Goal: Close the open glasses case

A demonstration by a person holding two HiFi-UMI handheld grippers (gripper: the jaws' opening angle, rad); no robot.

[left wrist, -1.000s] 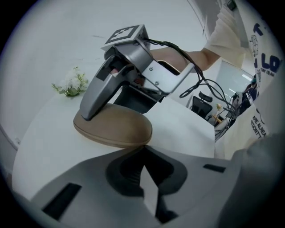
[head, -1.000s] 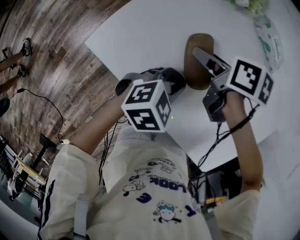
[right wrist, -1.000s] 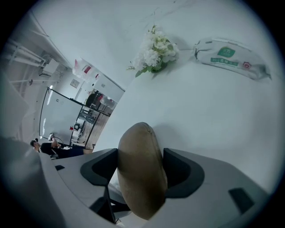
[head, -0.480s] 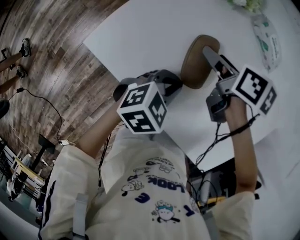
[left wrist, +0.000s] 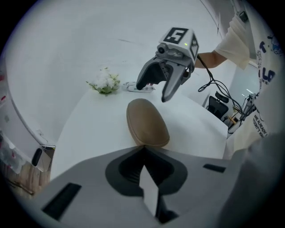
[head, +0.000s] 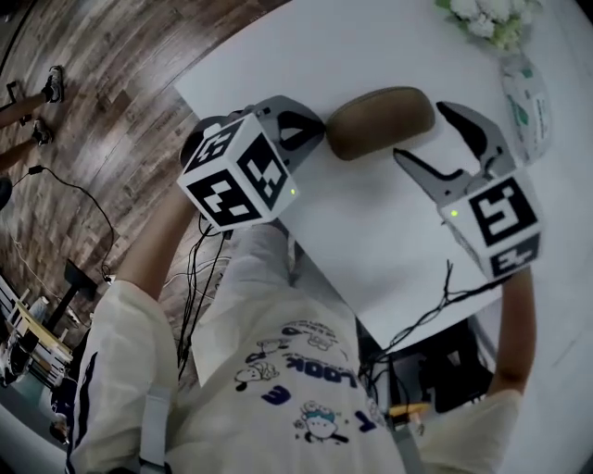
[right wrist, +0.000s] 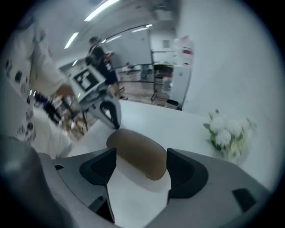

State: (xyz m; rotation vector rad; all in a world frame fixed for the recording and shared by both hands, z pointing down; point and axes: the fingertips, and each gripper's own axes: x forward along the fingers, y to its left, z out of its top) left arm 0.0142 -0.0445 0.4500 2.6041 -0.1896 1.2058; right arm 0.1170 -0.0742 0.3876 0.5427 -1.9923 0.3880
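Observation:
The brown glasses case [head: 380, 122] lies shut on the white table [head: 389, 231]. My left gripper [head: 310, 128] is at the case's left end with its jaws shut. In the left gripper view the case [left wrist: 147, 122] starts right at the closed tips [left wrist: 143, 149], and contact cannot be told. My right gripper [head: 424, 134] hangs open just right of the case, holding nothing. In the right gripper view the case [right wrist: 138, 151] shows between and beyond the spread jaws [right wrist: 141, 156]. Each gripper shows in the other's view: the right gripper [left wrist: 162, 87] and the left gripper [right wrist: 109, 111].
White flowers [head: 486, 17] and a packet with green print [head: 530, 93] sit at the table's far right. The table's near edge [head: 306, 268] runs beside my body, with wooden floor [head: 111, 102] and cables beyond. A person [right wrist: 95, 49] stands far back in the room.
The right gripper has drawn back off the case and now stands open. The left gripper has shifted up and left. The case now lies flat and crosswise in the view.

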